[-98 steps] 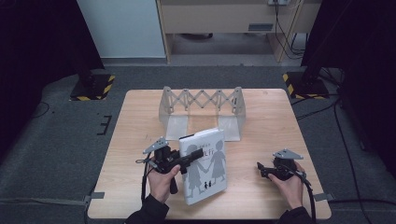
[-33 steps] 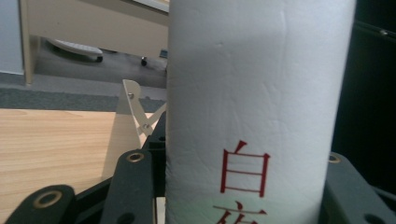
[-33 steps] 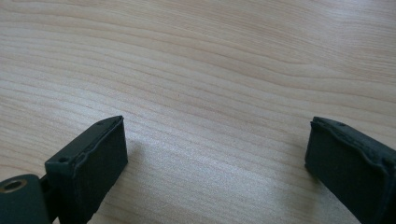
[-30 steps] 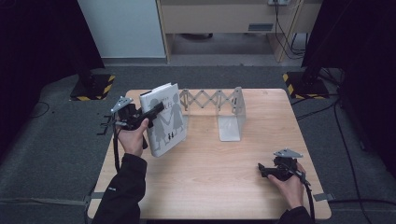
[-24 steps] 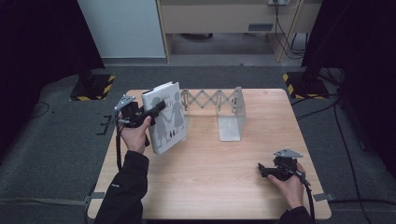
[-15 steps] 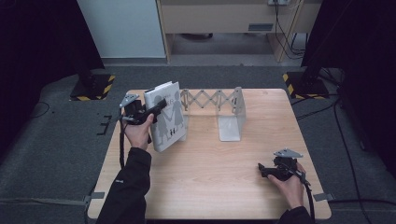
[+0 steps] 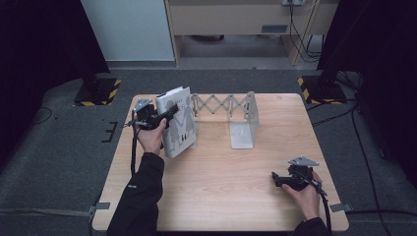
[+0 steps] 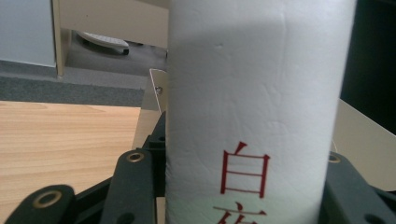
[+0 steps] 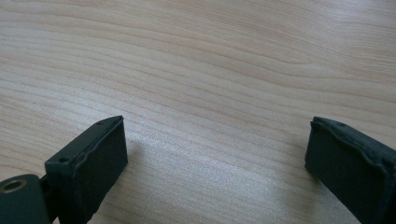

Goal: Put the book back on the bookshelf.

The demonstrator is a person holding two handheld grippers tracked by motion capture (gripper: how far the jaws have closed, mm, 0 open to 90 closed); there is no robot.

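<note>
L gripper point(image 7: 167, 114), black two-jaw tool w/ grey plate on top, is clamped across the spine of a thick white hardback book point(image 7: 178, 123) w/ dark figure silhouettes on the cover; in the left gripper view the white spine w/ red characters point(image 8: 252, 126) sits squarely betw. both jaws, so grasp looks firm. Book is at the far-left part of the pale wooden table point(image 7: 216, 187), standing nearly upright w/ a slight tilt, its lower edge at or v. near the tabletop (contact not clear), just beside the L end plate of a silver metal expandable book rack w/ scissor-lattice back point(image 7: 226, 105). Whether book touches that end plate: can't tell. R gripper point(image 7: 276, 178) rests low near the front-right corner, well apart from book & rack; right gripper view shows its jaws spread wide over bare wood, gripping nothing. Progress, as judged: book is lifted, turned upright & brought to the rack, prob. most of the job. Left: seat it betw. the rack's end plates, L plate & R plate point(image 7: 245, 125), let it stand square, then release. Rack bay holds nothing as yet.
</note>
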